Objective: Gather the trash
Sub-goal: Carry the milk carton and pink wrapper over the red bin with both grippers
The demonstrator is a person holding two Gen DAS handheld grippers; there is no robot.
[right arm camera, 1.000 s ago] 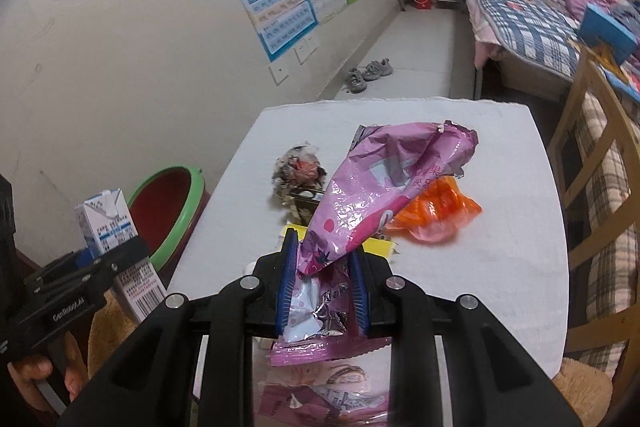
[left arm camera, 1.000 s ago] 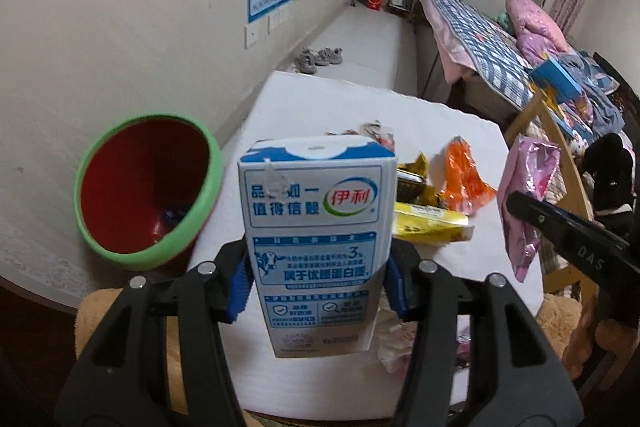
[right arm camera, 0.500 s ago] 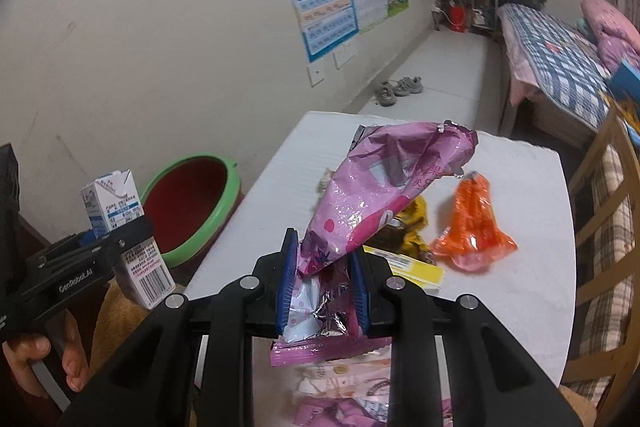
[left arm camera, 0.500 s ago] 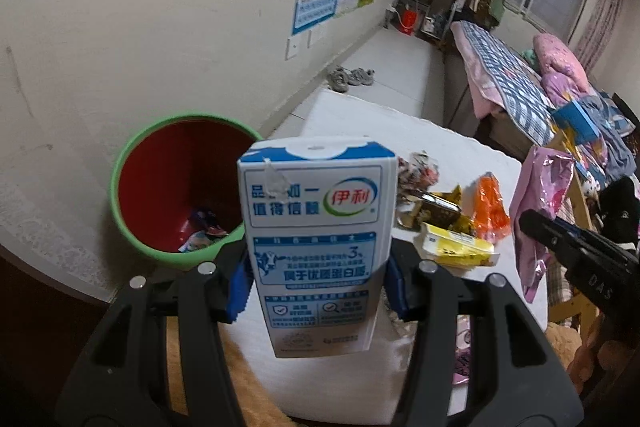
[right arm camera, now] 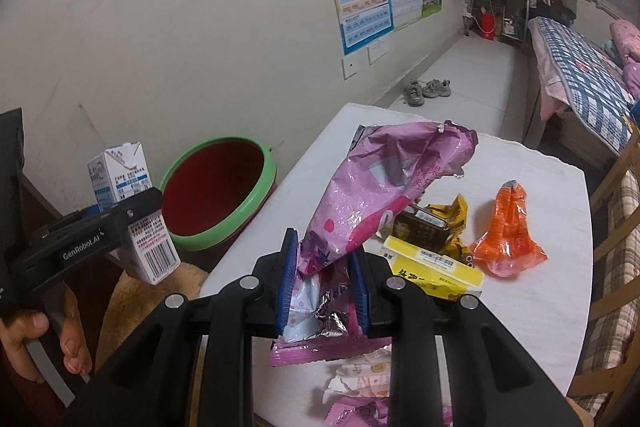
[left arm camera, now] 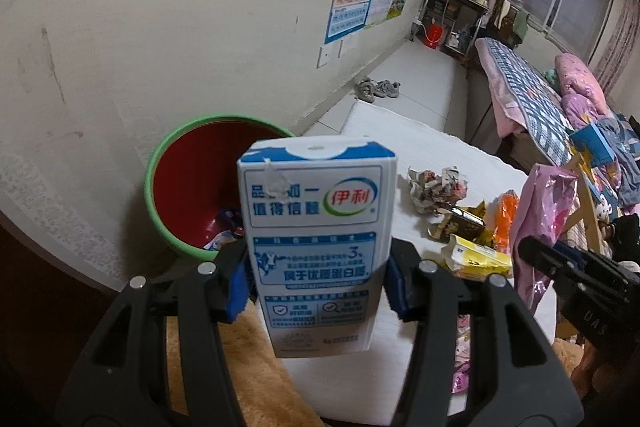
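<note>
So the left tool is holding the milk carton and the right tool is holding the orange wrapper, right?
Not quite. The left tool does hold the milk carton, but the right tool holds the pink snack bag. The right wrist view shows the orange wrapper lying on the table.

Dim indoor light, fisheye-warped edges

The left wrist camera looks forward along its claw [left arm camera: 318, 283], close behind a milk carton [left arm camera: 318, 239] that fills the centre, toward the green-rimmed bin [left arm camera: 192, 183] beyond and the tabletop [left arm camera: 424, 143] to the right. The right wrist camera sits close behind its own claw [right arm camera: 323, 279], facing down the tabletop [right arm camera: 532, 291]. Both views share the bin [right arm camera: 218, 193], the carton [right arm camera: 130, 203], the tabletop litter and the far bed [right arm camera: 580, 67].
</note>
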